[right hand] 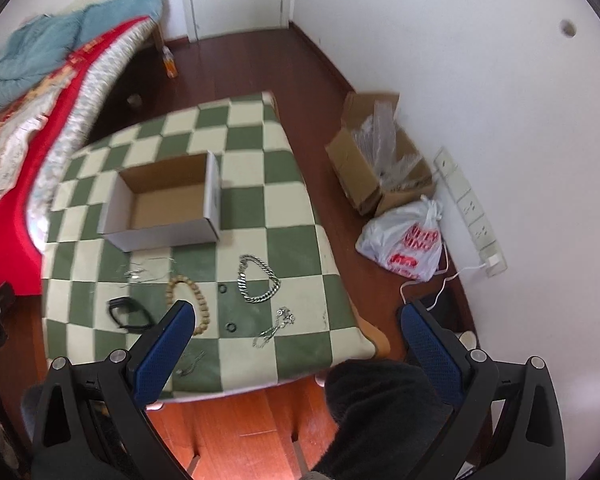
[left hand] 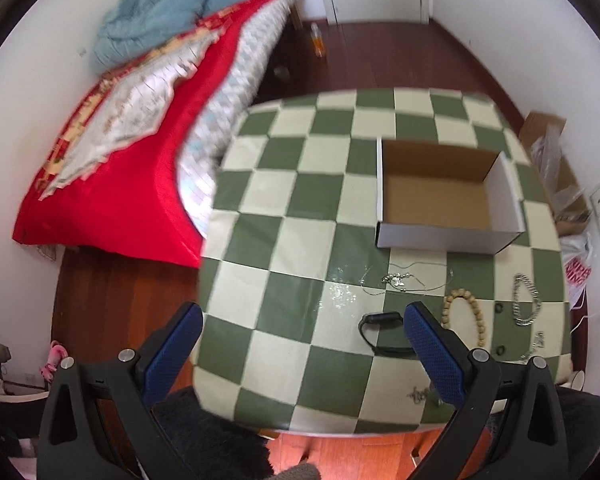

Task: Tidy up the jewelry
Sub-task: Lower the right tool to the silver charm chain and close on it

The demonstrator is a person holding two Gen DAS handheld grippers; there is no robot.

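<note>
The left tool (left hand: 303,322) is hovering with its blue-padded fingers spread wide and gripping nothing, above the near left part of the checked worktop (left hand: 284,240). The right tool (right hand: 296,322) is likewise standing spread and empty, above the near right corner of the worktop (right hand: 284,208), with its right finger lying over the floor (right hand: 340,92). Just ahead of the left tool's right finger, a black band (left hand: 380,332) is lying flat on the worktop, partly hidden by that finger. Beside it, a ring of wooden beads (left hand: 462,316) is resting, and the right tool's left finger is covering its near edge in the right wrist view. Two small dark rings (right hand: 222,289) are sitting between the beads and a heavy silver chain bracelet (right hand: 258,278). A thinner silver chain (right hand: 276,326) is lying nearer the front edge, apart from the bracelet. A fine necklace with a pale pendant (left hand: 398,279) is spreading out just in front of the box. The open white cardboard box (left hand: 440,196) is standing upright further back on the worktop, showing a bare brown interior. To the left, a bed with a red cover (left hand: 112,152) is adjoining the worktop. On the floor at the right, a brown carton (right hand: 376,164) and a white plastic bag (right hand: 404,242) are sitting against the wall.
</note>
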